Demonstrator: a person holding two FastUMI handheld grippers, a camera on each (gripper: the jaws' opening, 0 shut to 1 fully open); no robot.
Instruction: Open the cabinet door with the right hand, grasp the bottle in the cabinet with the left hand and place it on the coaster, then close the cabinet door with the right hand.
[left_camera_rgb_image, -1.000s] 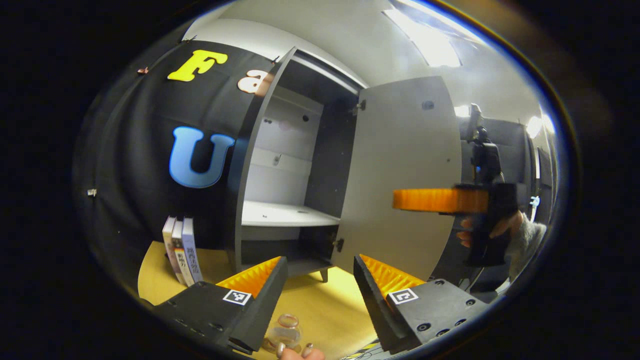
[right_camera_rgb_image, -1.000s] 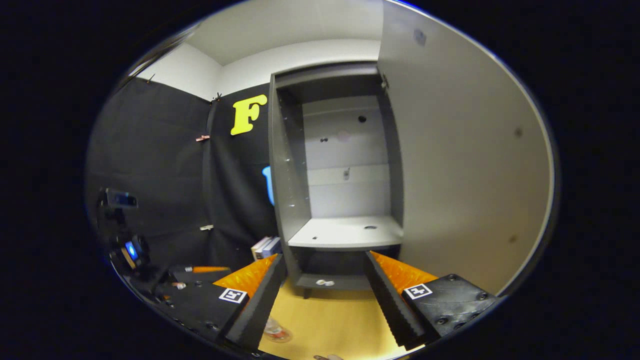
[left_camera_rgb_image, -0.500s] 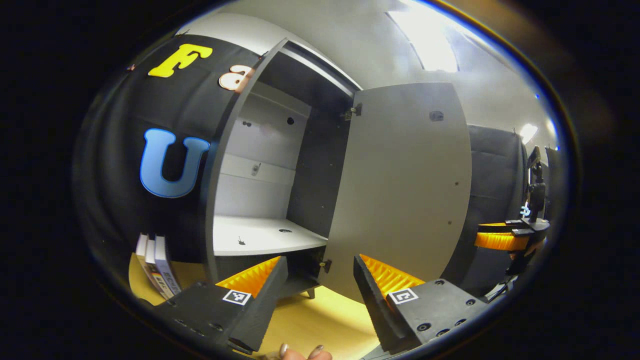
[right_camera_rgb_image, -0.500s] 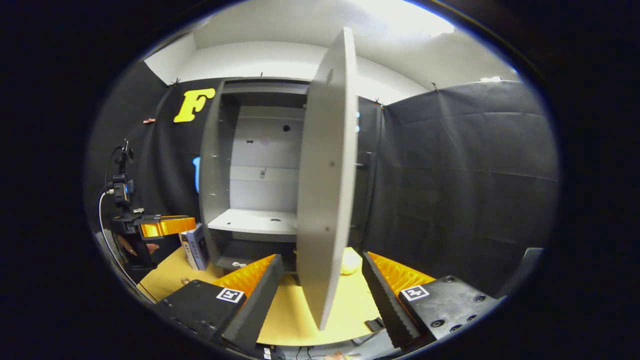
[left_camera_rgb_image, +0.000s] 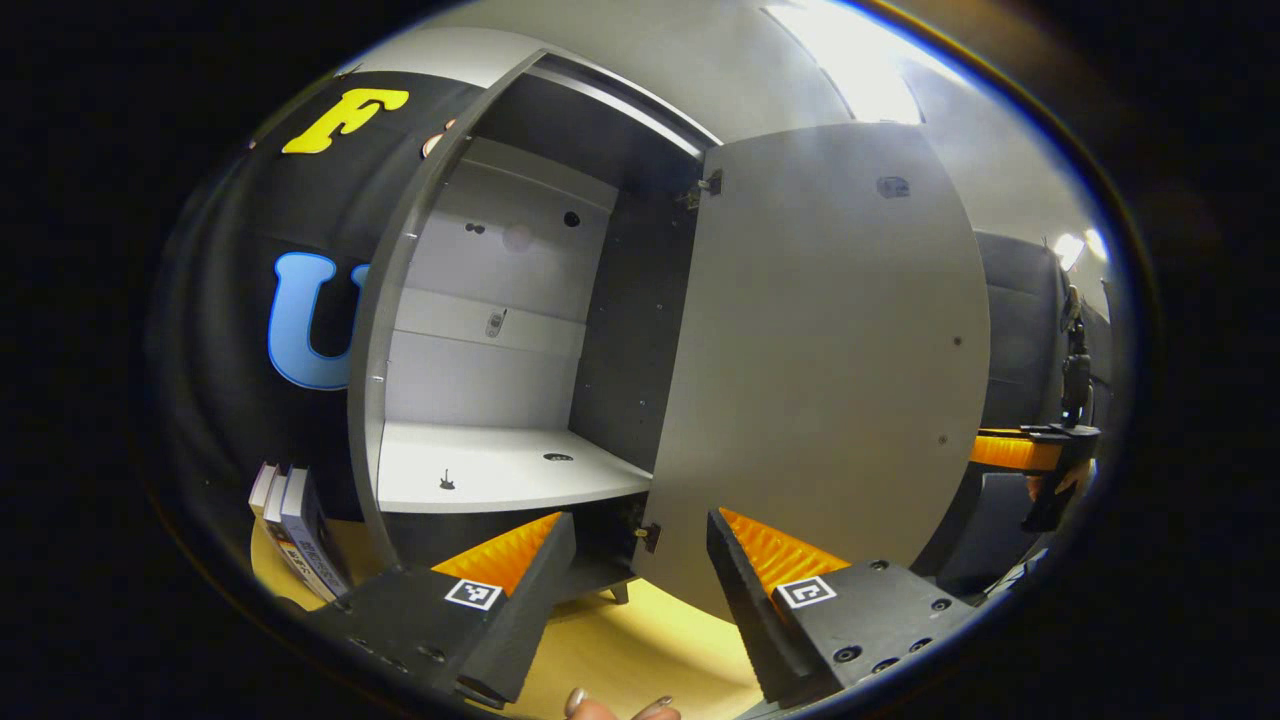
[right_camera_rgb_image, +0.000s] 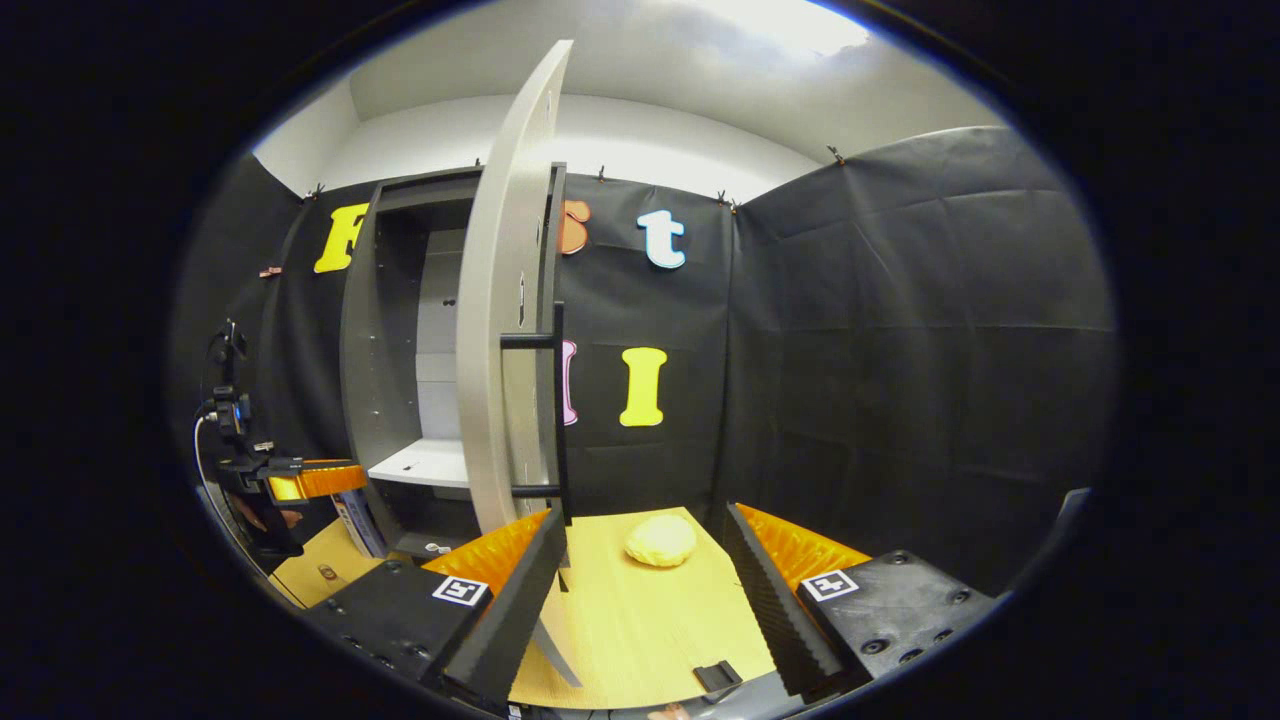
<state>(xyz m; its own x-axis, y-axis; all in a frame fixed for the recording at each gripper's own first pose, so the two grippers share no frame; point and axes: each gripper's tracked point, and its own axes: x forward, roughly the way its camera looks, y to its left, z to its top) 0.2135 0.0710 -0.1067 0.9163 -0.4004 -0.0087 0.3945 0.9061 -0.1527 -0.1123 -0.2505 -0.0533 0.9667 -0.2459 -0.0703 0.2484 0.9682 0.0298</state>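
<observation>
The grey cabinet (left_camera_rgb_image: 470, 300) stands with its door (left_camera_rgb_image: 820, 350) swung wide, and its pale shelf (left_camera_rgb_image: 500, 470) is bare. My left gripper (left_camera_rgb_image: 640, 590) is open, held low in front of the cabinet's bottom edge, nothing between its fingers. In the right gripper view the door (right_camera_rgb_image: 495, 330) is seen nearly edge-on, with its black bar handle (right_camera_rgb_image: 557, 410) on the outer face. My right gripper (right_camera_rgb_image: 640, 590) is open just right of that edge, below the handle and apart from it. The left gripper (right_camera_rgb_image: 305, 480) shows far left, the right gripper (left_camera_rgb_image: 1020, 450) past the door's outer edge.
The yellow wooden table (right_camera_rgb_image: 640, 620) carries a pale yellow lump (right_camera_rgb_image: 661, 540) and a small black piece (right_camera_rgb_image: 718, 675) near the front. Several books (left_camera_rgb_image: 295, 530) lean left of the cabinet. A camera stand (right_camera_rgb_image: 225, 400) is at the left. Black cloth walls close in.
The right gripper has swung right, from facing the open cabinet to seeing the door edge-on with its handle. The left gripper rose toward the cabinet; the bottle at its bottom edge left the view.
</observation>
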